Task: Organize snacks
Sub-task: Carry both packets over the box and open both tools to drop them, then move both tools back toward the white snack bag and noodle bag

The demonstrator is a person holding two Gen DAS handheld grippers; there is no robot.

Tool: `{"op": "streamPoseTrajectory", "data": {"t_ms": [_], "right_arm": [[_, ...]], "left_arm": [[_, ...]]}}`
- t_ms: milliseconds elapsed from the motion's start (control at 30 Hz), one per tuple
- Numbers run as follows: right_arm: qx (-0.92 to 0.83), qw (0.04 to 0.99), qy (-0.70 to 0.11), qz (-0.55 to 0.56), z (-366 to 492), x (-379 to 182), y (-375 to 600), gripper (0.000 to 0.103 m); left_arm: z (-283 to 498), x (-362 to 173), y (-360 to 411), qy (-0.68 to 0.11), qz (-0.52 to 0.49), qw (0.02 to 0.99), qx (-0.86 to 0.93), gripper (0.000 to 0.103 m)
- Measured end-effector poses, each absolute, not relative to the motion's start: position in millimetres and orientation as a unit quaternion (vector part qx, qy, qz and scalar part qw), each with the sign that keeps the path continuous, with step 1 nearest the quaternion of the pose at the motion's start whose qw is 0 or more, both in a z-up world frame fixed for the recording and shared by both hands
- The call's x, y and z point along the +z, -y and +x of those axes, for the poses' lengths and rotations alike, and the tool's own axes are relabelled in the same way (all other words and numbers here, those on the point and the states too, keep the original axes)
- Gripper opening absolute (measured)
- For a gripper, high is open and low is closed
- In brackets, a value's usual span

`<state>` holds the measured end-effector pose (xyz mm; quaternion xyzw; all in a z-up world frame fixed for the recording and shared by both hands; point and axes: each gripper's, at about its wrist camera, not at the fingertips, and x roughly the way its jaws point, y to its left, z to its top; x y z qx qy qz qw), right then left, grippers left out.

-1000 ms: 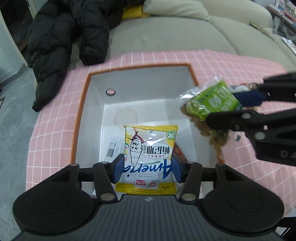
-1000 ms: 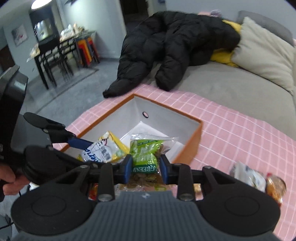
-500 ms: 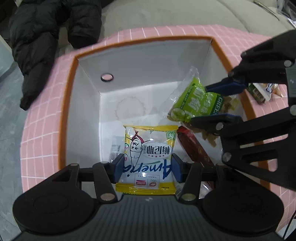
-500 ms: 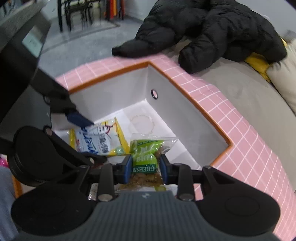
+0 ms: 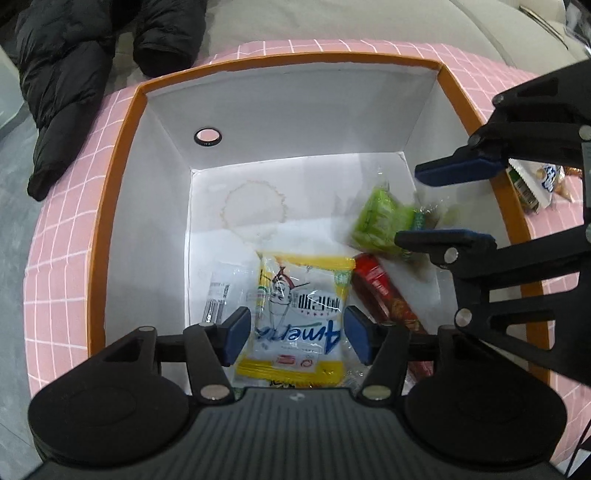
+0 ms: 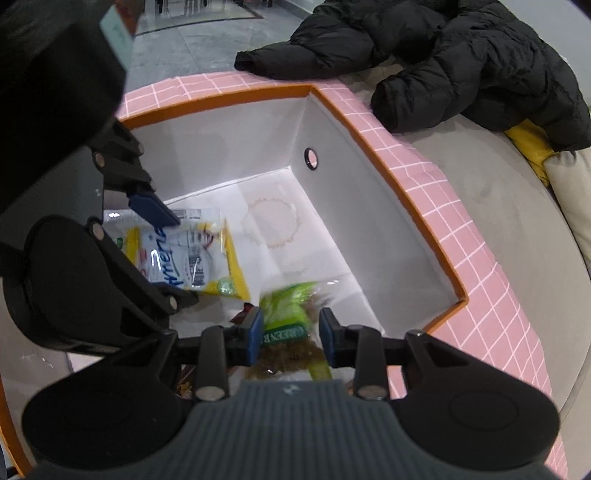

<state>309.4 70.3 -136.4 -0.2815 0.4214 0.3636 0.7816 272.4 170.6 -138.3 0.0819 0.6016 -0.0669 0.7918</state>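
Note:
An orange-rimmed white box [image 5: 118, 177] stands on the pink checked cloth; it also shows in the right wrist view [image 6: 417, 236]. My left gripper [image 5: 295, 334] is open over the box, and the yellow and white snack bag [image 5: 301, 317] lies loose between its spread fingers. My right gripper [image 6: 291, 336] is open, and the green snack bag [image 6: 288, 317] drops blurred between its fingers. In the left wrist view the green bag [image 5: 384, 221] sits by the right gripper [image 5: 454, 203] inside the box. A red packet [image 5: 384, 295] lies on the box floor.
A black jacket [image 5: 85, 62] lies on the grey sofa [image 5: 332, 26] behind the box. More snack packets [image 5: 535, 181] lie on the cloth to the right of the box. A clear wrapper with a barcode [image 5: 218, 299] lies in the box.
Both grippers lowered into the box and opened. The yellow bag and the green bag were let go; the green bag is falling toward the box floor.

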Motion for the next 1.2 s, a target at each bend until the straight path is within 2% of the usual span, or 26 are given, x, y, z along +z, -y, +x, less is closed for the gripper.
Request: {"op": "streamPoseTrajectory", "data": {"t_ms": [133,200,333,533,833,1033,1200], "right_arm": [[0.370,0.789,-0.419,-0.257,308,-131,-63,0.038],[0.366,0.798,-0.413,-0.242,304,-124,-57,0.047],[0.363,0.823,-0.390,-0.195,292,-107,-36,0.056],[0.344,0.852,-0.376,-0.117,263,-86,6,0.056],[0.276,0.891,-0.359,-0.017,209,-72,81,0.056],[0.217,0.906,-0.360,0.051,175,-80,137,0.056],[0.175,0.921,-0.343,0.066,146,-88,179,0.056]], "left_arm": [[265,-130,-174,-0.591,0.071,0.802,-0.056,0.072],[260,-121,-175,-0.579,0.068,0.811,-0.053,0.072],[249,-101,-177,-0.551,0.052,0.832,-0.041,0.072],[224,-66,-166,-0.482,0.036,0.875,-0.012,0.071],[189,-25,-121,-0.421,0.038,0.906,-0.013,0.071],[170,-3,-72,-0.411,0.035,0.909,-0.054,0.071],[164,-4,-25,-0.405,0.043,0.907,-0.103,0.071]]}}
